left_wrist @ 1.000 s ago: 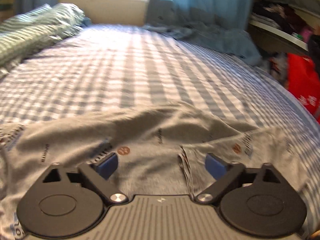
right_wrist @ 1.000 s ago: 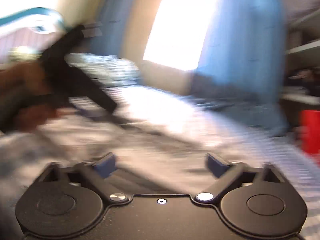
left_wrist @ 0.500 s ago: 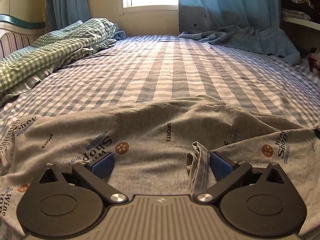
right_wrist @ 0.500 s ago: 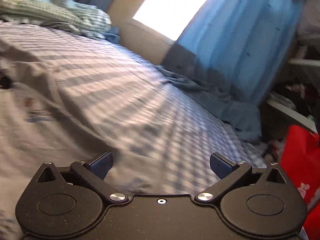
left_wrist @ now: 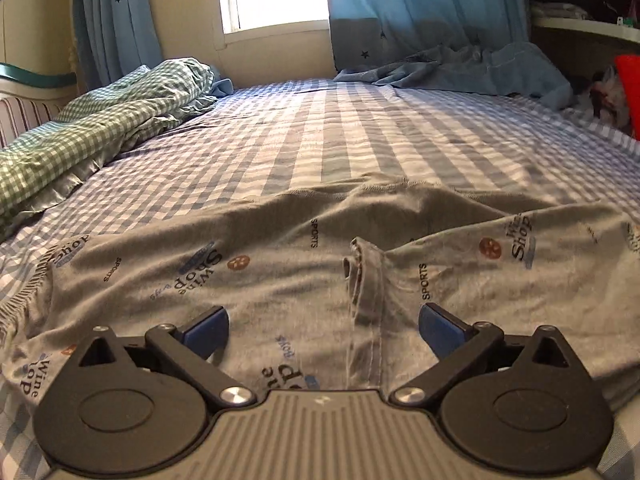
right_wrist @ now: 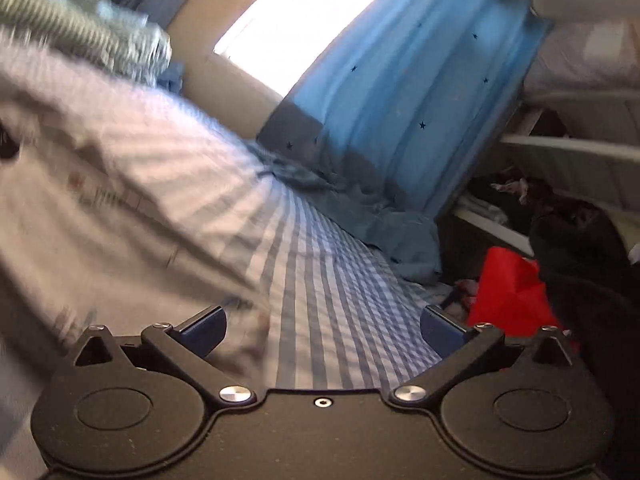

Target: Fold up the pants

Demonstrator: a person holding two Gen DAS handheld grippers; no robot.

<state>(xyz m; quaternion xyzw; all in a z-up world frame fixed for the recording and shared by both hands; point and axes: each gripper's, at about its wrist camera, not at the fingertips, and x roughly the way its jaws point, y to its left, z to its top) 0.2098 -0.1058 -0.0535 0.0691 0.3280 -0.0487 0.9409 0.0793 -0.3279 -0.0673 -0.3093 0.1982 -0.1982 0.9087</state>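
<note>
pants point(right_wrist: 100, 216): motion-blurred in right view | cut off at left view's lower edge

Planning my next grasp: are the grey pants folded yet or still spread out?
Spread out: the grey pants lie across the checked sheet, only a small seam bunched up.

One grey printed pants point(left_wrist: 280, 264), one checked bed sheet point(left_wrist: 360, 136), one green gingham blanket point(left_wrist: 100, 128), two blue curtains point(left_wrist: 420, 12), one red bag point(right_wrist: 512, 292)
</note>
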